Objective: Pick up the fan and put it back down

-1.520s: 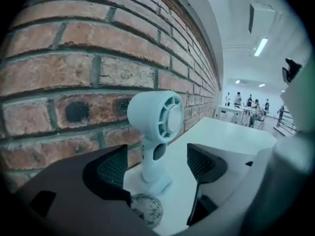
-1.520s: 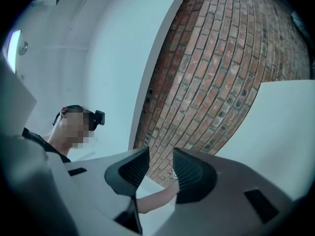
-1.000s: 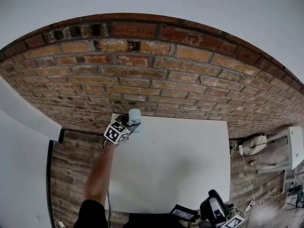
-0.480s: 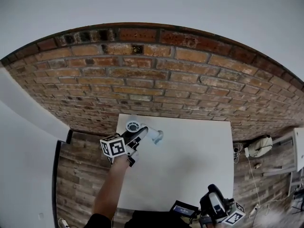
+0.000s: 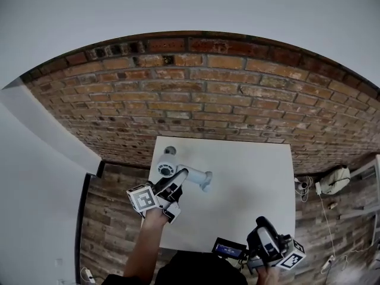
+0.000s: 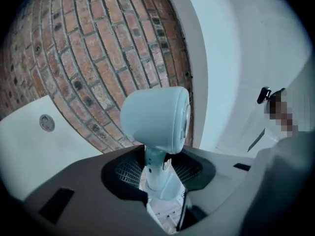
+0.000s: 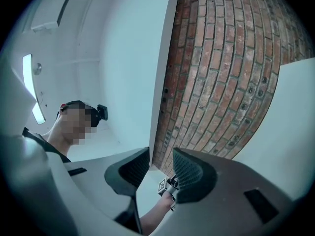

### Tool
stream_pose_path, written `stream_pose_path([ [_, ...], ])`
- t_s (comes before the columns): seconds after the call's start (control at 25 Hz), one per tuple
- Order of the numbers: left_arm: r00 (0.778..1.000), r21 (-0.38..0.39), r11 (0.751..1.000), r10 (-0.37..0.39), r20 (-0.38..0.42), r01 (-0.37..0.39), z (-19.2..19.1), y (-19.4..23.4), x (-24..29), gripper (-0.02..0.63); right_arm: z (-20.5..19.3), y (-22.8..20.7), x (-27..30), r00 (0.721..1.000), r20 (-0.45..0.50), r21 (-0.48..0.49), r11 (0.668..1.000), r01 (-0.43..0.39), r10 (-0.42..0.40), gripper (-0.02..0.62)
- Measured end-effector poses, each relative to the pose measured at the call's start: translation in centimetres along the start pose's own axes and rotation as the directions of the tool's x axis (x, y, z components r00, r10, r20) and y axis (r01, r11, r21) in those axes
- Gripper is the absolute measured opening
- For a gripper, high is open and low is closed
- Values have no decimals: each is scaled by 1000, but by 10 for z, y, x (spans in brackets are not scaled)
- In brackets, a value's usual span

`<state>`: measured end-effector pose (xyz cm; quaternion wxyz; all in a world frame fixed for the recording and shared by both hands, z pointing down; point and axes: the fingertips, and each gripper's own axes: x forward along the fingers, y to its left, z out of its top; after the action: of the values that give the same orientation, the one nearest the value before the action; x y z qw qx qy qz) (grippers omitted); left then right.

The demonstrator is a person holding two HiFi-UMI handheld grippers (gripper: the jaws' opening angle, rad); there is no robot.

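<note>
Little weight to expect from the fan (image 6: 155, 119): looks like hollow pale-blue plastic, stiff and smooth, likely slippery and top-heavy under its round head. Held up off the surface (image 5: 249, 177), over its left side, by the left hand-held gripper (image 6: 157, 173), nearly closed with its pads pressing the thin neck just below the head; grip there or lower on the stem, never on the front face. Leave the right hand-held gripper (image 7: 155, 173), jaws apart and empty by the near edge of the surface, out of it.
</note>
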<state>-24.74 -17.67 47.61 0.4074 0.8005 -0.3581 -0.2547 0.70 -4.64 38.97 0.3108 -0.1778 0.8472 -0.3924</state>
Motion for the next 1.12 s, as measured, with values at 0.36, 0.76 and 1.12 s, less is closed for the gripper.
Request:
stream_pose_path([
  [0.36, 999, -24, 1000, -18, 26, 18, -54, -65, -21, 181, 8, 20, -43, 996, 17, 46, 995, -90, 89, 132],
  [0.76, 995, -38, 996, -75, 66, 78, -86, -132, -34, 181, 12, 26, -85, 988, 34, 98, 983, -155, 153, 132],
  [1.12, 969, -75, 968, -232, 82, 238, -74, -171, -42, 181, 6, 39, -78, 986, 52, 70, 985, -159, 156, 132],
])
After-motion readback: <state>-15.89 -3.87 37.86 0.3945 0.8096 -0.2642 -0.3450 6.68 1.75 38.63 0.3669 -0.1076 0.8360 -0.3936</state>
